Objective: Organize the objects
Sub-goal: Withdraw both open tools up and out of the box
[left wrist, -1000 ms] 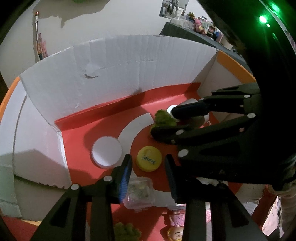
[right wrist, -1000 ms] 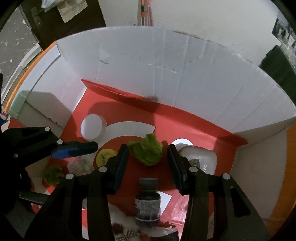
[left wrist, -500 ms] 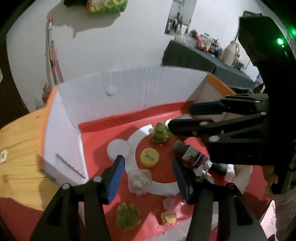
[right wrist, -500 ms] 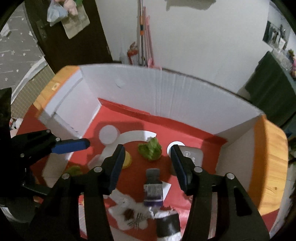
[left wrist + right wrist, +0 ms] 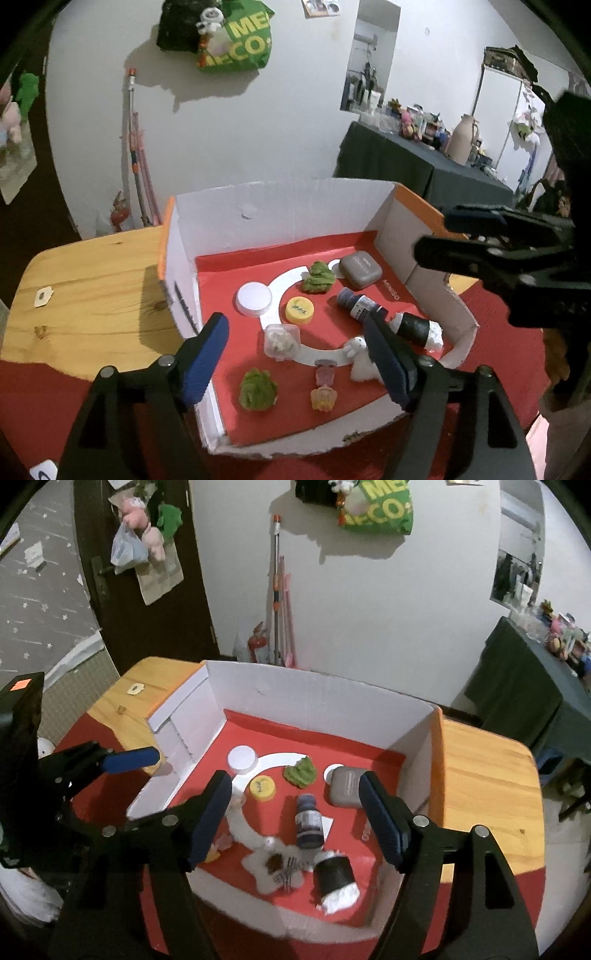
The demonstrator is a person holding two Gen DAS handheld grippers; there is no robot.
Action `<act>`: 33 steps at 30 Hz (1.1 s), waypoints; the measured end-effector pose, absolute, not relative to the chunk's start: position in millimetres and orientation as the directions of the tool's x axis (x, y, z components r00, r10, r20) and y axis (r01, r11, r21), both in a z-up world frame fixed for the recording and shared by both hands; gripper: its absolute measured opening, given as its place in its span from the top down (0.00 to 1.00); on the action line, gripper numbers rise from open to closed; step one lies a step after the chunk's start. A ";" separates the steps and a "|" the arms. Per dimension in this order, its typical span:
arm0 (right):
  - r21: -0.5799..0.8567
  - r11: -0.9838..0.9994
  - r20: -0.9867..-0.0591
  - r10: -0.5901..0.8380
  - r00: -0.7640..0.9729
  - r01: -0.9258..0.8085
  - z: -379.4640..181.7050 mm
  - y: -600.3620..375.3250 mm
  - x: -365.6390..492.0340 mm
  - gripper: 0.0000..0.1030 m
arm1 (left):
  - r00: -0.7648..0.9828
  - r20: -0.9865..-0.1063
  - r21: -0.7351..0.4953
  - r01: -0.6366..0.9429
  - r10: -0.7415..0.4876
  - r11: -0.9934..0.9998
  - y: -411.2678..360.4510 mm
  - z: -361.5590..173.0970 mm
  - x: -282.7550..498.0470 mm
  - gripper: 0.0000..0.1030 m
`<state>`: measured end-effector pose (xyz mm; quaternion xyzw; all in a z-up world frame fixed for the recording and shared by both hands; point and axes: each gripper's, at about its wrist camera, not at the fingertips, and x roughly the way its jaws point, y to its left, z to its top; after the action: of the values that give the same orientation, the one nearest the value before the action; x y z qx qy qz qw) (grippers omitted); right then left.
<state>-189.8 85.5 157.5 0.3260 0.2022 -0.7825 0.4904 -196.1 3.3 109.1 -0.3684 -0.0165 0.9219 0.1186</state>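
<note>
While both of my tools hang above the white-walled box [image 5: 280, 206] with its red floor, neither holds anything; my left gripper [image 5: 295, 354] has its jaws spread wide with nothing between them, and my right gripper [image 5: 295, 812] stands just as wide and just as bare. Everything I am to sort lies inside the box; the dark ink bottle [image 5: 308, 818] lies on its side near the middle, and I judge it stiff, smooth and likely to roll, so I would close across its labelled body rather than the narrow cap. Beside it toward the right wall sits the grey case [image 5: 360, 272], hard and rounded, probably slippery at the corners; I would take it across its shorter width. The yellow lid [image 5: 300, 309] and the white lid [image 5: 253, 298] are flat and light, lying flush on the floor; I expect them to need an edge pinch. The green tufts, one at the back [image 5: 318, 278] and one at the front [image 5: 257, 390], look soft and springy, forgiving of any grip. The clear little tub [image 5: 281, 340] seems thin and could crack if squeezed hard; the small doll figure [image 5: 324, 395] is tiny, and its shape is too unclear for me to pick a hold; the black roll with white stuffing [image 5: 334, 880] looks light and squashy.
</note>
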 end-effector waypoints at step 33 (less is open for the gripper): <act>0.011 -0.606 -0.577 -0.654 -0.490 0.796 63.8 126.0 -179.2 0.19 | -0.848 -0.530 -0.024 0.005 0.009 -1.000 -5.4 59.9 -155.2 0.05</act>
<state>-179.2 126.0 63.8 0.2734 0.1294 -0.8533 0.4247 -155.2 -5.4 59.9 -0.2758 -0.0120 0.9611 0.0011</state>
